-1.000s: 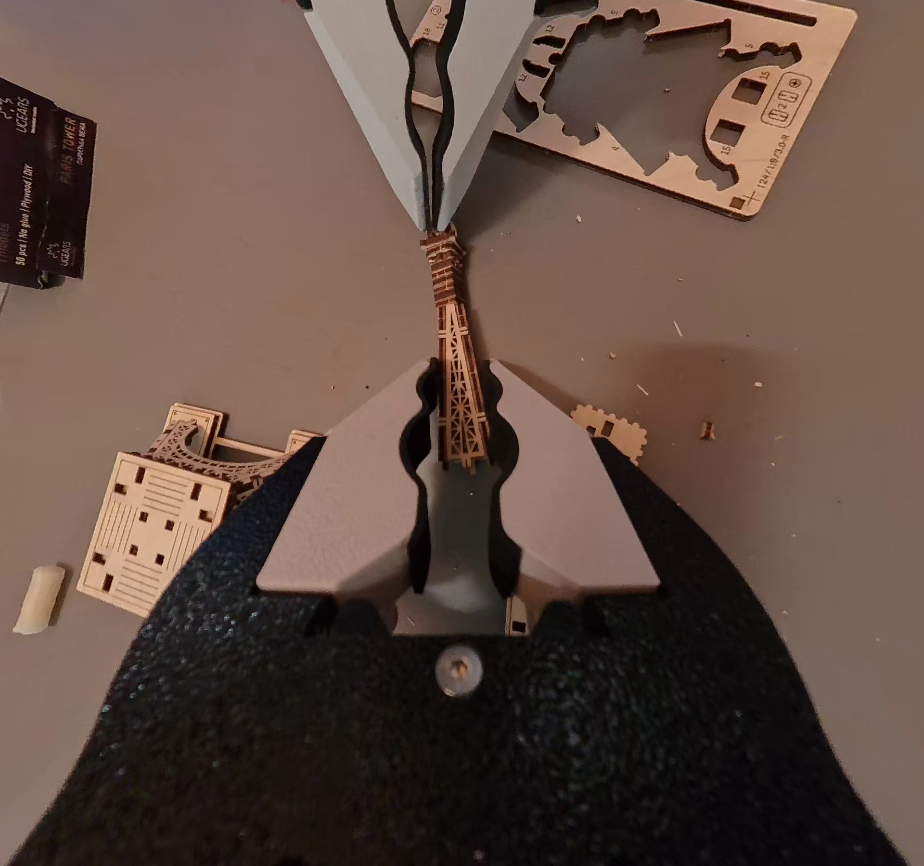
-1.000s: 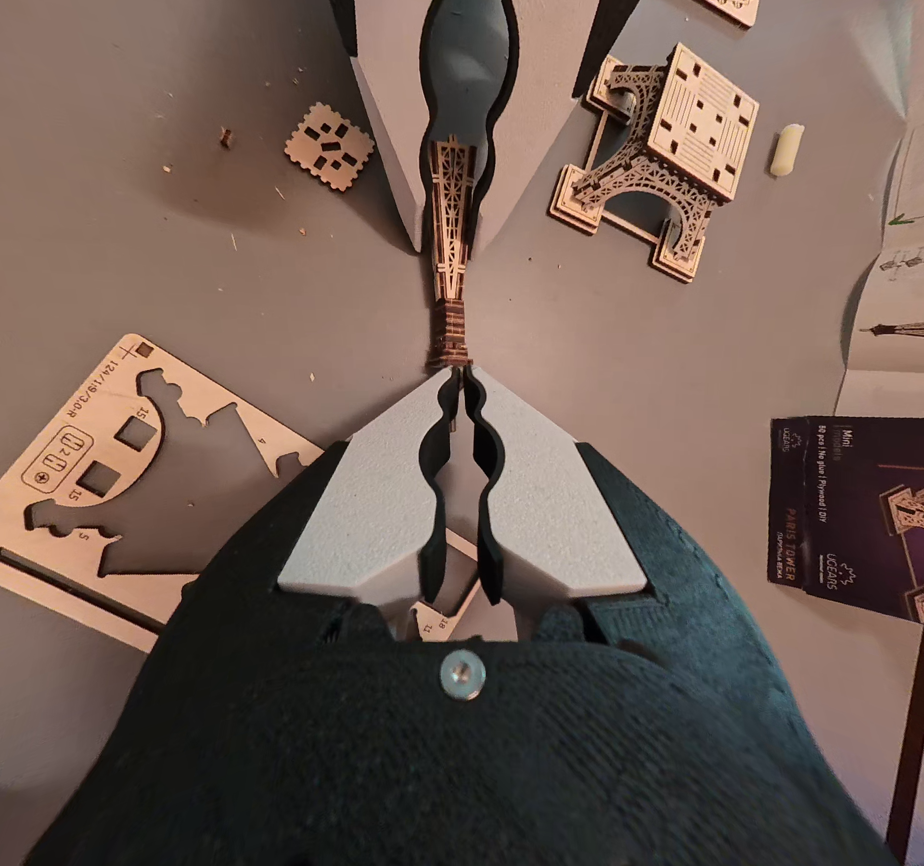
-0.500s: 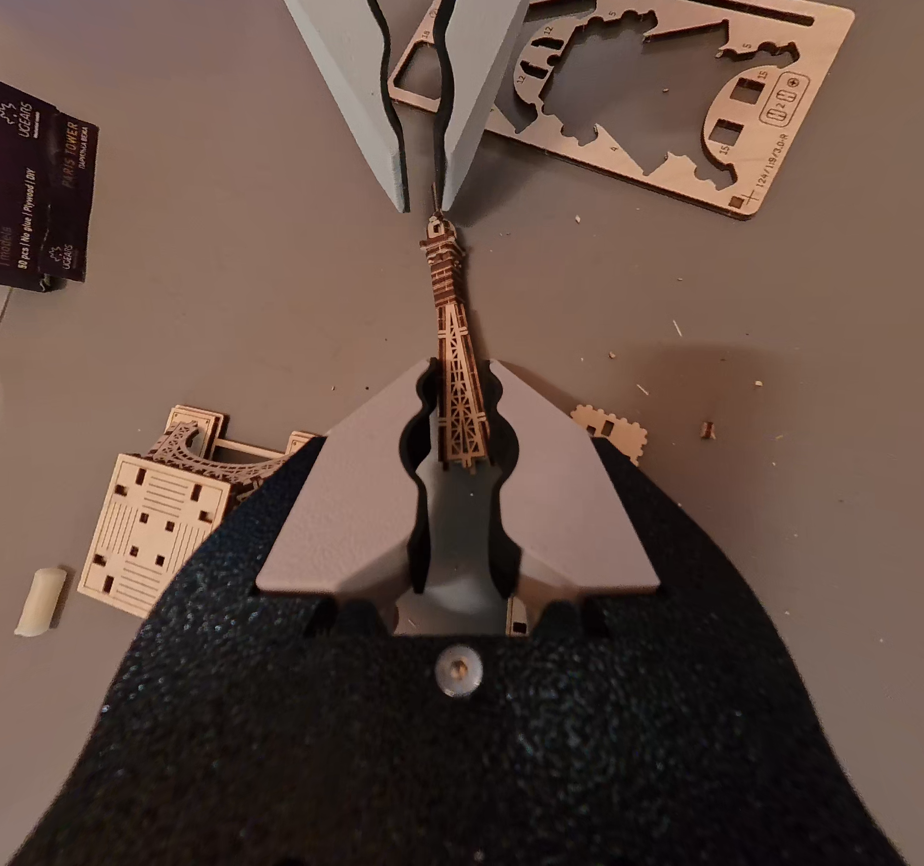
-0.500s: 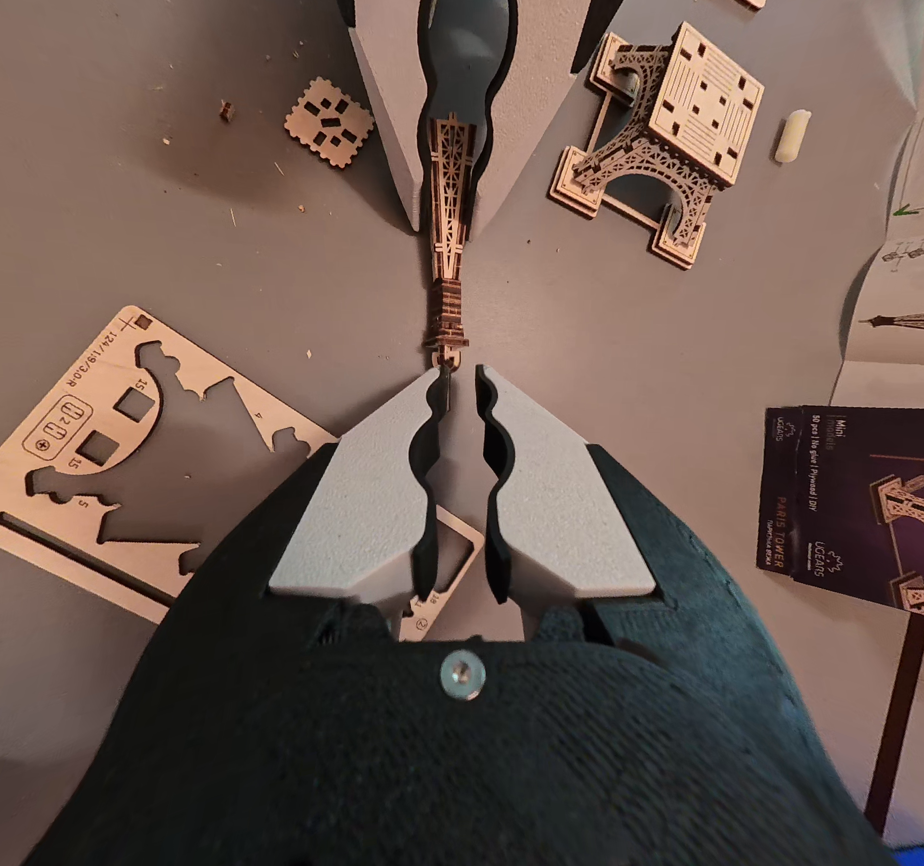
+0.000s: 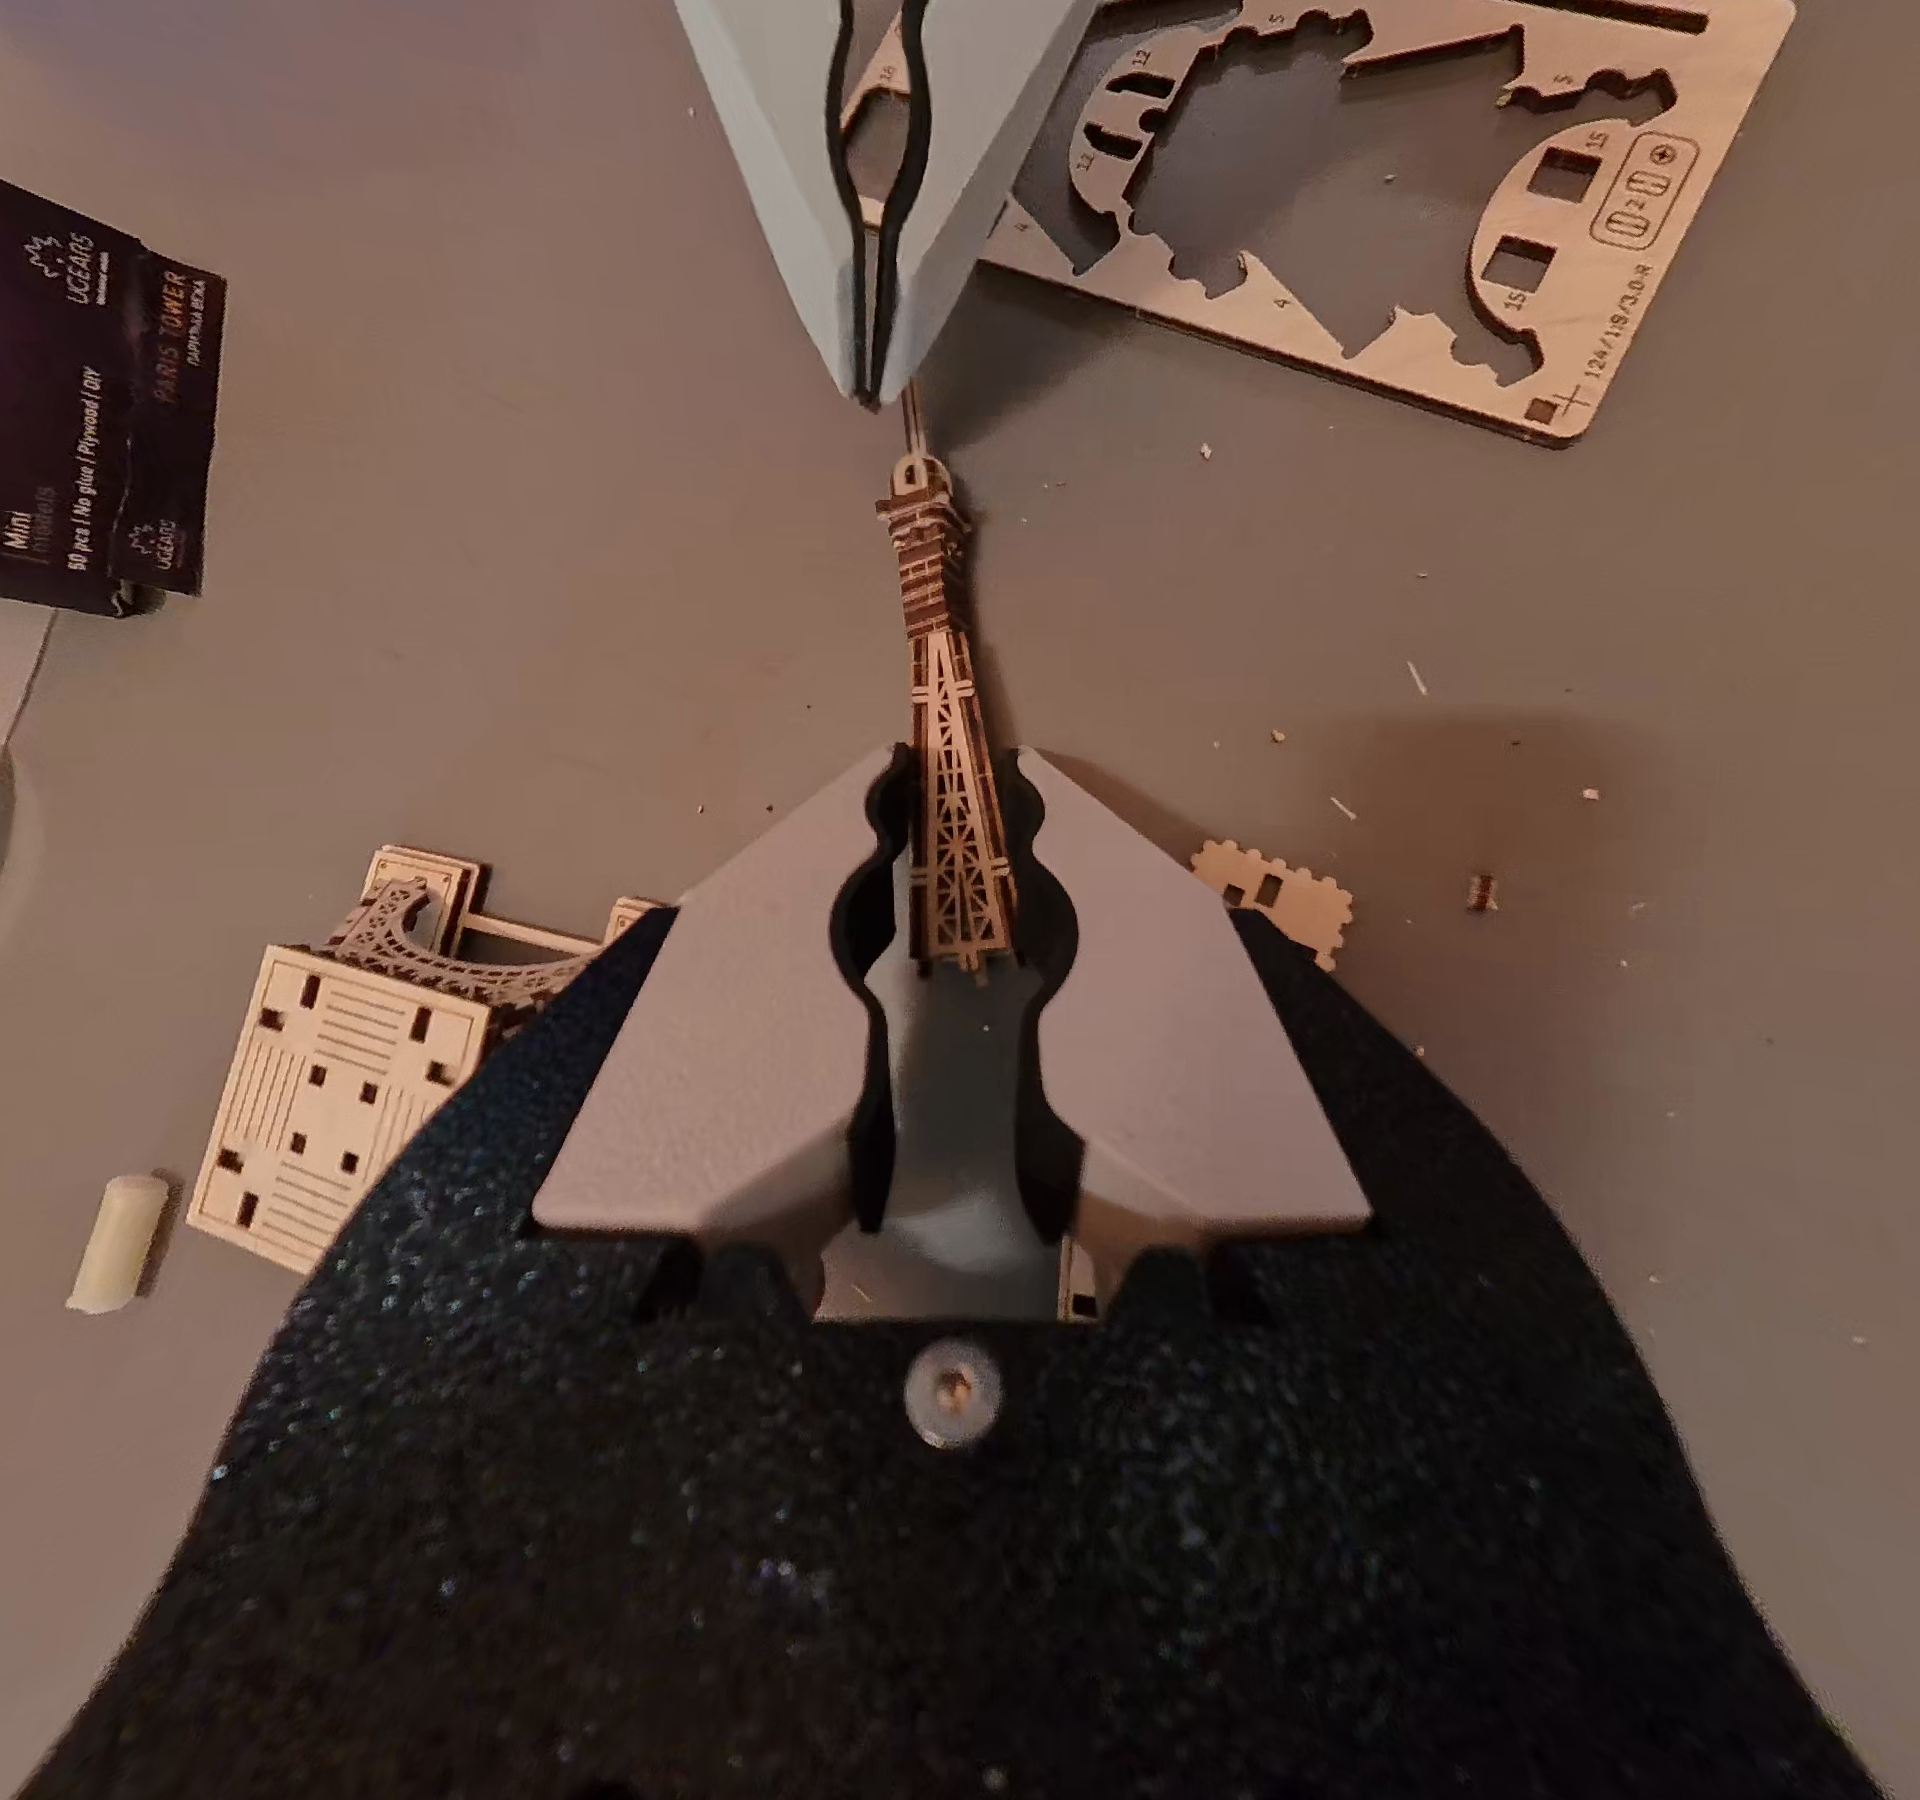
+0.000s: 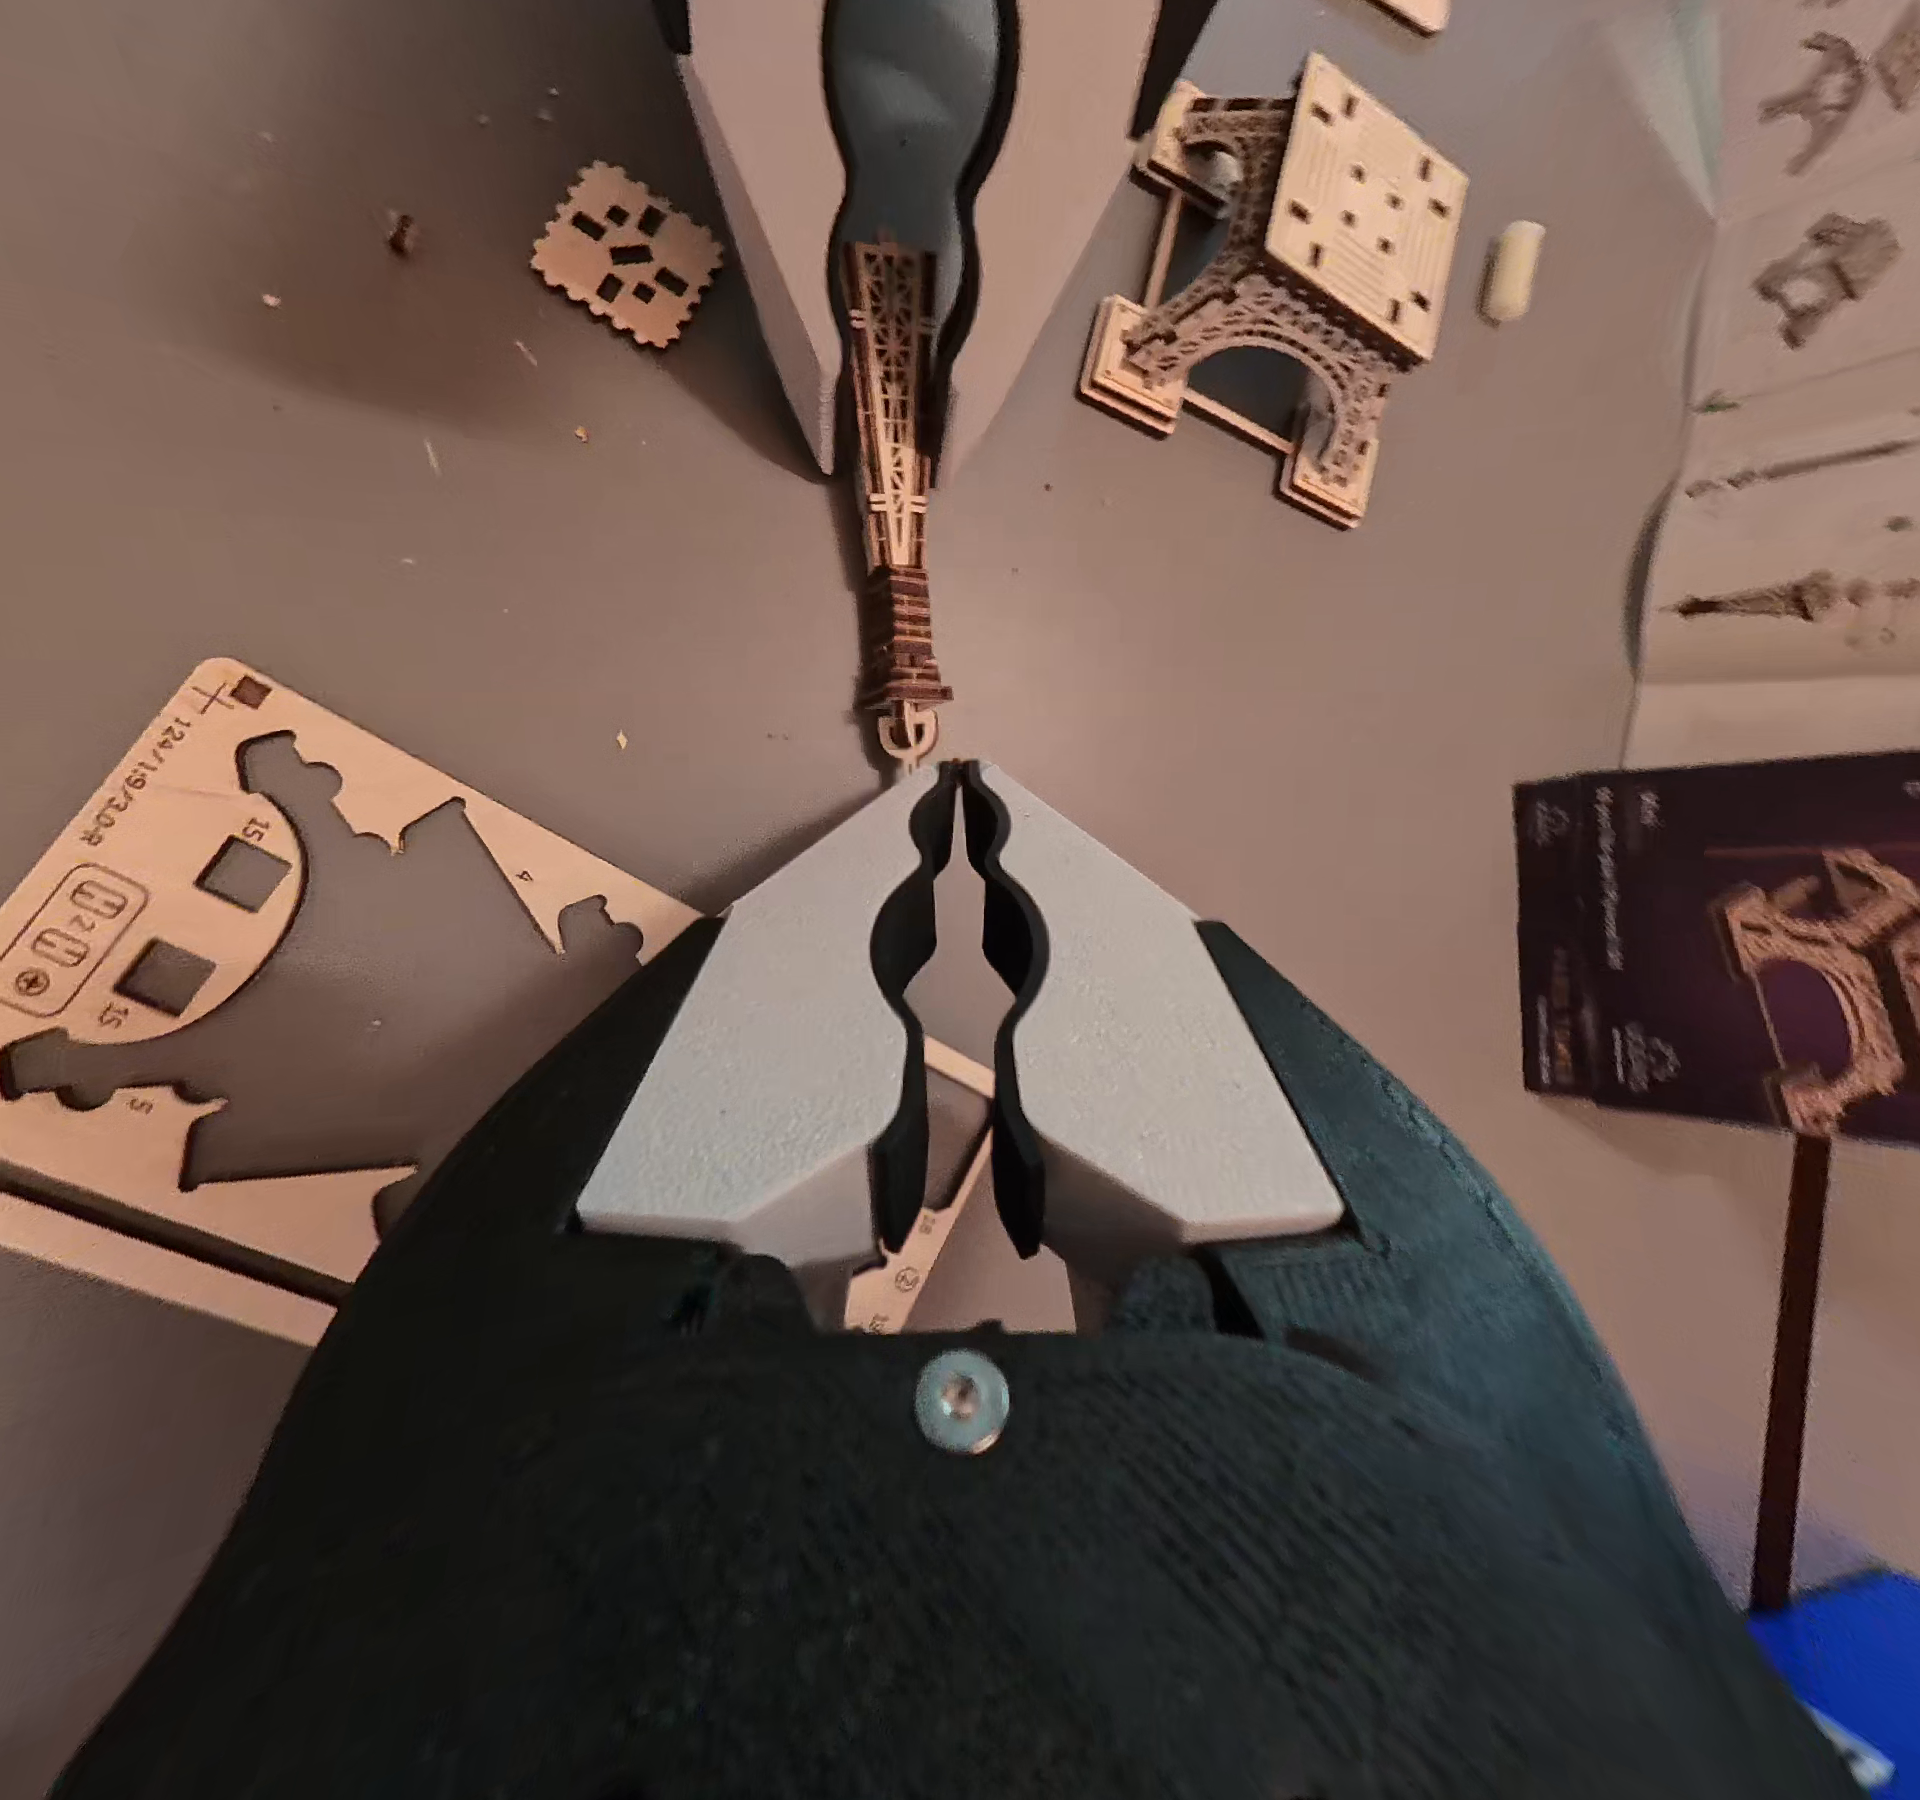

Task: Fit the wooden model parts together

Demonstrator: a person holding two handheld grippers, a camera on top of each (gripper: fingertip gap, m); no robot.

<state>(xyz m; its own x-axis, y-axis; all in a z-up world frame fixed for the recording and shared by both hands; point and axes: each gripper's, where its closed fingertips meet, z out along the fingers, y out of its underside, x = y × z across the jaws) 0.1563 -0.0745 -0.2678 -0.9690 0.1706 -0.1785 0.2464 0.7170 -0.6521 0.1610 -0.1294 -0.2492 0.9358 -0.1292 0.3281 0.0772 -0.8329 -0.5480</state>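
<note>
The left gripper [image 5: 954,815] is clamped on the wide lower end of the slim, pale wooden lattice tower spire [image 5: 940,690] and holds it in the air above the grey table [image 5: 520,503]. The right gripper [image 6: 958,771] was closed on the spire's top one second ago, then opened half a second ago; now its tongs are together again, with the tips just beside the thin pin at the top. I cannot tell if they touch the pin. In my judgement the top piece is now seated. The arched wooden tower base [image 6: 1288,296] lies on its side near the left gripper, not yet joined. The empty plywood sheet [image 5: 1403,192] rests apart.
</note>
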